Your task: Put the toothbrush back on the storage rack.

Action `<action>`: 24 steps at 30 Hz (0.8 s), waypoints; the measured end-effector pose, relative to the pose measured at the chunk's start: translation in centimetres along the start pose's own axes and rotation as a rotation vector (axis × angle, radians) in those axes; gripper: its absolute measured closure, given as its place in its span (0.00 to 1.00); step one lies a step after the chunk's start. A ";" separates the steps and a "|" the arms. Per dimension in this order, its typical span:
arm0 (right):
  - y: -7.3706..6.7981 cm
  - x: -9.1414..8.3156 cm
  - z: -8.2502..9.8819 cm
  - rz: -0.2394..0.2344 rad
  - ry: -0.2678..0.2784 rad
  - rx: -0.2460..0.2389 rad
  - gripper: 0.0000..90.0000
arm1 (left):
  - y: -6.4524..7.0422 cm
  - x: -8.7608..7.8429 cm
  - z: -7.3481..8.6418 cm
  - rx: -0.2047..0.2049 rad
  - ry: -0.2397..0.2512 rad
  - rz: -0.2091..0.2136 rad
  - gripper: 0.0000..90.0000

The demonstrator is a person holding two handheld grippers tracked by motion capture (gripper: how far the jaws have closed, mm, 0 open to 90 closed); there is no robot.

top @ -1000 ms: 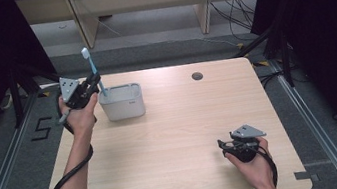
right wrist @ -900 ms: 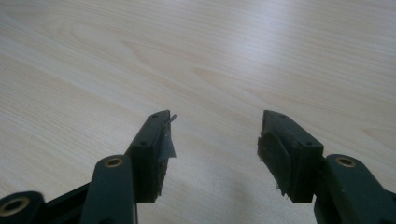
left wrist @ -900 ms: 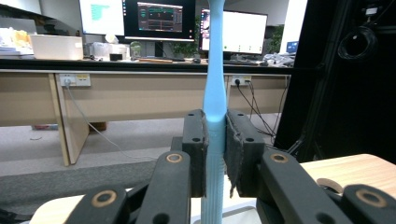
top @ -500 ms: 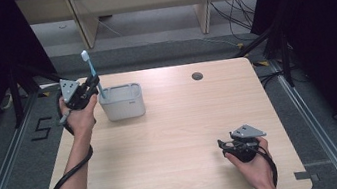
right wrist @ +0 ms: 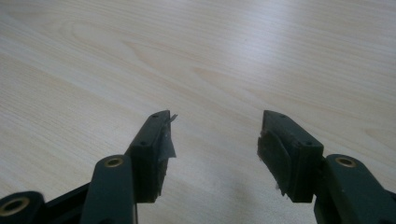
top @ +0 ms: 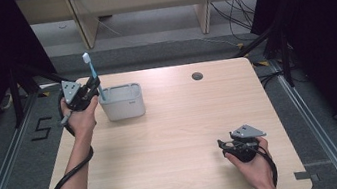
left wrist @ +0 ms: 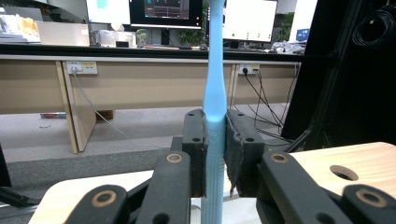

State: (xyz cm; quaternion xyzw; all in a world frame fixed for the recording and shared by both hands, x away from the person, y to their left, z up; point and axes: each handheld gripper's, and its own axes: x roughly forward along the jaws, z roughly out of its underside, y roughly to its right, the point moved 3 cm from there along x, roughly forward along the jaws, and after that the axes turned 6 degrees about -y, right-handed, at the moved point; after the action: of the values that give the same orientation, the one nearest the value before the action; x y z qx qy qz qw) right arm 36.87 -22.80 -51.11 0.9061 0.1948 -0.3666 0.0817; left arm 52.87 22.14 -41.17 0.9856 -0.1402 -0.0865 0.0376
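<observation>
A light blue toothbrush (top: 93,75) stands upright with its white head on top, and my left gripper (top: 91,91) is shut on its handle at the table's far left. In the left gripper view the toothbrush (left wrist: 215,93) rises straight between the two black pads (left wrist: 196,149), which press on it from both sides. A grey rectangular holder (top: 123,102) sits right beside it, and the brush's lower end is at the holder's left edge. My right gripper (top: 222,146) rests low over the table's near right, open, with bare wood between its pads (right wrist: 161,144).
The wooden table (top: 173,139) has a round cable hole (top: 197,76) at the far middle. Beyond the far edge are a lower shelf unit and trailing cables on the floor. Dark curtains close both sides.
</observation>
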 end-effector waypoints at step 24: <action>0.1 0.2 0.0 0.005 0.003 -0.029 0.49 | -0.1 0.0 1.1 0.005 -0.040 0.000 0.87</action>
State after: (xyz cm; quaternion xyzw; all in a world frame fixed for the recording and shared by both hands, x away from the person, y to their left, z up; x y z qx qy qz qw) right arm 37.00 -22.82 -51.26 0.9060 0.1979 -0.3620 0.0952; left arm 52.67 22.16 -42.29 0.9838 -0.1413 -0.1060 0.0323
